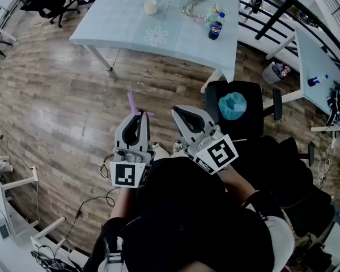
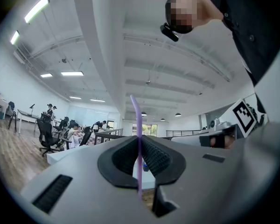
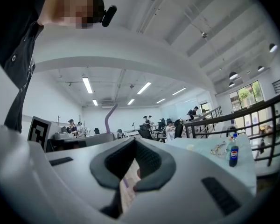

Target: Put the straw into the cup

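Note:
My left gripper (image 1: 139, 117) is shut on a purple bent straw (image 1: 131, 102), which sticks up beyond the jaws. In the left gripper view the straw (image 2: 136, 113) runs upright between the pads of the left gripper (image 2: 139, 141). My right gripper (image 1: 179, 113) sits just right of it, shut with nothing held; in its own view the right gripper (image 3: 134, 143) shows only floor through the gap behind its tips. The straw (image 3: 110, 112) shows there at left. A small pale cup (image 1: 151, 6) stands far off on the light blue table (image 1: 119, 21), also visible as the cup (image 3: 189, 147).
On the table stand a cola bottle (image 1: 215, 27) and a clear tangled item (image 1: 195, 10). A black office chair (image 1: 238, 115) with a teal object on it is just right of my grippers. Wooden floor (image 1: 62, 95) lies between me and the table. Cables run at lower left.

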`<state>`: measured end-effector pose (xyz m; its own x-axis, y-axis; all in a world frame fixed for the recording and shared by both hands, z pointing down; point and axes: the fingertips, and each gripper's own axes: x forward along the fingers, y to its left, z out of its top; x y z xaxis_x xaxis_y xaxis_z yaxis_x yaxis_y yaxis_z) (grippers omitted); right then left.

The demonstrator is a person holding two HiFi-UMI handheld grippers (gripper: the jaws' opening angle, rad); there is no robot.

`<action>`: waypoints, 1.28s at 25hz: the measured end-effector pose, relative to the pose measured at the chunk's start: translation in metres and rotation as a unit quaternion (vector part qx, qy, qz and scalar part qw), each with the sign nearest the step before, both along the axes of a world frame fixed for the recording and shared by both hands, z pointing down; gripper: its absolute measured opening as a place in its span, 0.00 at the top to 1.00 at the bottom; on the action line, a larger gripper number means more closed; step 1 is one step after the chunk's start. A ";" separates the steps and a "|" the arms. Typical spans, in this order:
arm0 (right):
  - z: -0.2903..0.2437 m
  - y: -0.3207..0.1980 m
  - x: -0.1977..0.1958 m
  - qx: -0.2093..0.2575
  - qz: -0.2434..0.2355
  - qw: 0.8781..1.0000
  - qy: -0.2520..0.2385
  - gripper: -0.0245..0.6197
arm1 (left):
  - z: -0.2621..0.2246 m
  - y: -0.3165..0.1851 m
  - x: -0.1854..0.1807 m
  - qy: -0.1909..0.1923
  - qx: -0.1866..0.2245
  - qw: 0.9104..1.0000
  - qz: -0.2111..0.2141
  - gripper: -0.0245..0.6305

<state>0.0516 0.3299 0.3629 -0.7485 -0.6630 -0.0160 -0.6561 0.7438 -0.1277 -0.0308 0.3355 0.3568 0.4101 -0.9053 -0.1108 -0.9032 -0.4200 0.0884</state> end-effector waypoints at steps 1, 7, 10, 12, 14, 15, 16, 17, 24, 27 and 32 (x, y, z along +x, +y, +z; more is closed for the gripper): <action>0.000 0.000 0.002 0.002 -0.001 1.000 0.000 0.95 | -0.002 0.000 0.001 0.002 0.006 1.000 -0.003 0.92; -0.001 -0.004 0.012 0.005 -0.008 1.000 0.003 0.95 | -0.008 -0.007 0.008 0.012 0.017 0.999 -0.025 0.92; 0.000 -0.009 0.014 0.006 -0.011 1.000 0.009 0.95 | -0.006 -0.013 0.011 0.014 0.014 0.999 -0.026 0.92; 0.000 -0.016 0.014 0.007 -0.010 1.000 0.012 0.95 | -0.004 -0.018 0.011 0.015 0.017 0.999 -0.022 0.92; -0.001 -0.023 0.011 0.009 -0.009 1.000 0.013 0.95 | -0.002 -0.025 0.010 0.013 0.019 1.000 -0.016 0.92; -0.001 -0.027 0.010 0.010 -0.009 1.000 0.013 0.95 | 0.000 -0.030 0.008 0.010 0.017 1.000 -0.014 0.92; -0.001 -0.032 0.008 0.011 -0.008 1.000 0.014 0.95 | 0.000 -0.035 0.007 0.008 0.017 1.000 -0.013 0.92; 0.000 -0.038 0.006 0.012 -0.008 1.000 0.015 0.95 | -0.001 -0.041 0.005 0.007 0.019 1.000 -0.011 0.92; 0.001 -0.091 -0.022 0.006 0.001 1.000 0.017 0.95 | -0.002 -0.100 -0.021 0.010 0.009 1.000 -0.003 0.92; 0.000 -0.119 -0.037 0.001 0.009 1.000 0.020 0.95 | -0.003 -0.130 -0.034 0.014 0.012 1.000 0.012 0.92; -0.005 -0.163 -0.056 -0.001 0.033 0.999 0.026 0.95 | -0.010 -0.176 -0.055 0.019 0.013 0.999 0.031 0.92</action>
<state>-0.0044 0.1667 0.3581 -0.7027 -0.7111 0.0237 -0.7097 0.6982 -0.0938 -0.0857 0.1594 0.3468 0.4600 -0.8751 -0.1503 -0.8717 -0.4773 0.1112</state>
